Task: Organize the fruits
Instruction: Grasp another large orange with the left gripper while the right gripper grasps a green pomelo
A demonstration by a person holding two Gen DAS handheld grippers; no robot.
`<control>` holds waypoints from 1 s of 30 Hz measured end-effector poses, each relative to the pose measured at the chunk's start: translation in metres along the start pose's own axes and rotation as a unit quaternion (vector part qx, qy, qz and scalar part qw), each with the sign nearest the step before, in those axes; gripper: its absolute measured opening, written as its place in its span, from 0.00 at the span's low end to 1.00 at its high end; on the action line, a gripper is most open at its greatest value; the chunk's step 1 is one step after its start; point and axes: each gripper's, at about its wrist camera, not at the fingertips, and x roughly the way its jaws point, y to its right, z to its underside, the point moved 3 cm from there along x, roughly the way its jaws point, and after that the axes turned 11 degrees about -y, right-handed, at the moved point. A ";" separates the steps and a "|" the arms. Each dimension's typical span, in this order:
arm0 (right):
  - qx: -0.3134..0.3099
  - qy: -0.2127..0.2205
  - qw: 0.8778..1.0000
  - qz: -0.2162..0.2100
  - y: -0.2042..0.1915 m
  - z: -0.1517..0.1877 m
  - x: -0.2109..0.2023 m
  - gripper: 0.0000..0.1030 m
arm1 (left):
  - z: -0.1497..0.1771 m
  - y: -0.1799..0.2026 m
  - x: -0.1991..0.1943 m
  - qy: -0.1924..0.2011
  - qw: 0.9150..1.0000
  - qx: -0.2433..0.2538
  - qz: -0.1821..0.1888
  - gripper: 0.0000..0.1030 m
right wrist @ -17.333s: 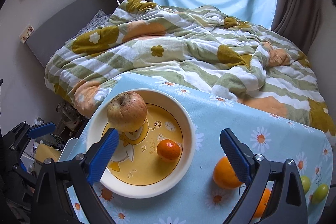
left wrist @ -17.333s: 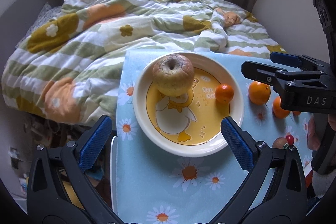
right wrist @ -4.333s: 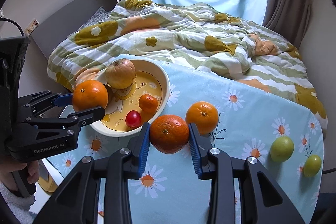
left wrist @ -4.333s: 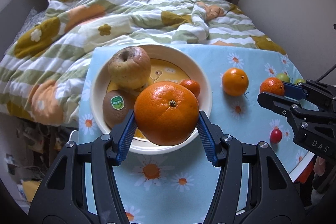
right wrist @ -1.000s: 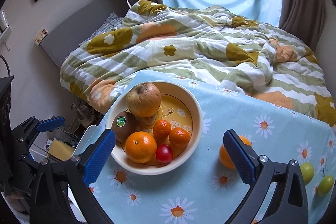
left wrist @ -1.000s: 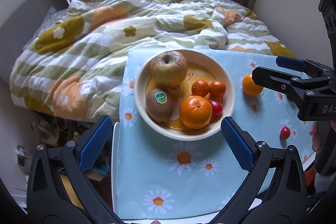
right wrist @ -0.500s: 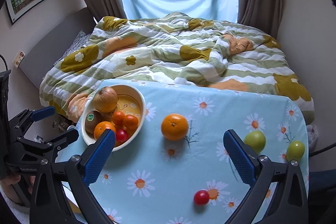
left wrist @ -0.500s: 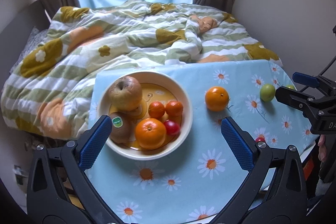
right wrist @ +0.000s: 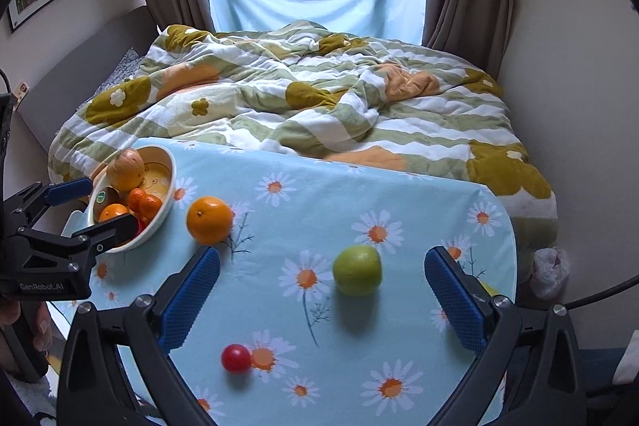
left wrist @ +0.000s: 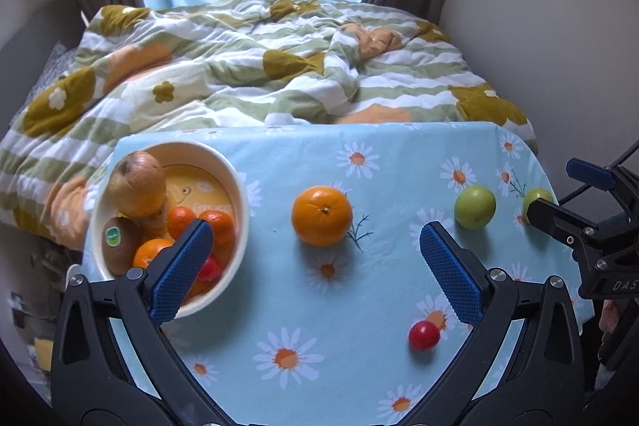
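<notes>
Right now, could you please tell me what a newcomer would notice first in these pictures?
Probably the bowl heaped with fruit at the table's left edge, and the big orange alone beside it. Then the green apple and small red fruit nearer the right gripper, jaws wide open.

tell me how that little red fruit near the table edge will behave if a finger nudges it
The red fruit is round and smooth, so it would likely roll at a light touch. It lies close to the near edge of the table, so a push that way could send it off. It is much smaller than the open right gripper, so it may slip between the fingers.
</notes>
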 end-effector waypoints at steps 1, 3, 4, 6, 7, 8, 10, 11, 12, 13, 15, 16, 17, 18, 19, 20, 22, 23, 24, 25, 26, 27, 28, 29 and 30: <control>-0.001 -0.005 1.000 -0.003 0.005 0.001 0.004 0.99 | -0.001 0.004 0.005 -0.001 1.000 -0.004 -0.004 1.00; -0.004 -0.016 1.000 -0.012 0.015 0.004 0.016 0.99 | -0.002 0.011 0.017 -0.005 1.000 -0.011 -0.009 1.00; -0.006 -0.021 1.000 -0.017 0.020 0.004 0.021 0.99 | -0.003 0.013 0.023 -0.007 1.000 -0.013 -0.013 1.00; -0.010 -0.031 0.999 -0.023 0.027 0.007 0.033 0.99 | -0.004 0.018 0.034 -0.008 1.000 -0.016 -0.021 1.00; -0.012 -0.036 0.999 -0.026 0.030 0.009 0.038 0.99 | -0.004 0.020 0.040 -0.009 0.999 -0.017 -0.025 1.00; -0.014 -0.040 0.999 -0.028 0.032 0.010 0.043 0.99 | -0.005 0.021 0.046 -0.010 0.999 -0.018 -0.028 1.00; -0.017 -0.048 0.998 -0.036 0.036 0.012 0.053 0.99 | -0.006 0.023 0.060 -0.016 0.999 -0.023 -0.031 0.92; -0.018 -0.050 0.998 -0.039 0.038 0.013 0.057 0.99 | -0.007 0.023 0.067 -0.019 0.999 -0.026 -0.032 0.91; -0.020 -0.053 0.997 -0.043 0.039 0.014 0.061 0.99 | -0.006 0.022 0.073 -0.021 0.999 -0.028 -0.035 0.91; -0.022 -0.056 0.997 -0.046 0.040 0.016 0.065 0.99 | -0.007 0.021 0.079 -0.024 0.998 -0.031 -0.039 0.91; -0.026 -0.062 0.996 -0.052 0.042 0.017 0.072 0.99 | -0.007 0.019 0.088 -0.028 0.998 -0.036 -0.046 0.89; -0.028 -0.064 0.996 -0.055 0.043 0.017 0.076 0.99 | -0.007 0.018 0.092 -0.030 0.998 -0.039 -0.050 0.88; -0.029 -0.065 0.996 -0.056 0.043 0.018 0.079 0.99 | -0.007 0.018 0.096 -0.033 0.997 -0.041 -0.053 0.88; -0.030 -0.067 0.996 -0.057 0.043 0.018 0.082 0.99 | -0.006 0.017 0.101 -0.035 0.997 -0.042 -0.054 0.88; -0.031 -0.069 0.996 -0.056 0.044 0.019 0.086 0.99 | -0.006 0.017 0.104 -0.037 0.997 -0.041 -0.054 0.88; -0.033 -0.069 0.996 -0.052 0.044 0.019 0.088 0.99 | -0.005 0.019 0.107 -0.039 0.997 -0.039 -0.054 0.88; -0.038 -0.071 0.995 -0.054 0.043 0.020 0.092 0.99 | -0.006 0.021 0.112 -0.040 0.997 -0.031 -0.059 0.82; -0.038 -0.072 0.995 -0.055 0.043 0.021 0.094 0.99 | -0.007 0.022 0.115 -0.042 0.997 -0.028 -0.062 0.80; -0.040 -0.073 0.995 -0.056 0.042 0.021 0.096 0.99 | -0.007 0.022 0.118 -0.044 0.996 -0.026 -0.067 0.79; -0.041 -0.074 0.995 -0.058 0.041 0.021 0.098 0.97 | -0.009 0.022 0.121 -0.046 0.996 -0.026 -0.069 0.79; -0.044 -0.076 0.994 -0.059 0.040 0.021 0.100 0.95 | -0.010 0.021 0.124 -0.049 0.996 -0.025 -0.068 0.78; -0.047 -0.079 0.994 -0.058 0.038 0.021 0.102 0.92 | -0.010 0.020 0.128 -0.053 0.996 -0.023 -0.070 0.76; -0.051 -0.080 0.994 -0.057 0.037 0.021 0.104 0.87 | -0.010 0.019 0.131 -0.057 0.995 -0.021 -0.078 0.70; -0.055 -0.082 0.994 -0.056 0.035 0.021 0.105 0.84 | -0.010 0.017 0.134 -0.060 0.994 -0.019 -0.089 0.66; -0.057 -0.083 0.993 -0.055 0.034 0.021 0.107 0.84 | -0.010 0.016 0.134 -0.057 0.994 -0.017 -0.086 0.65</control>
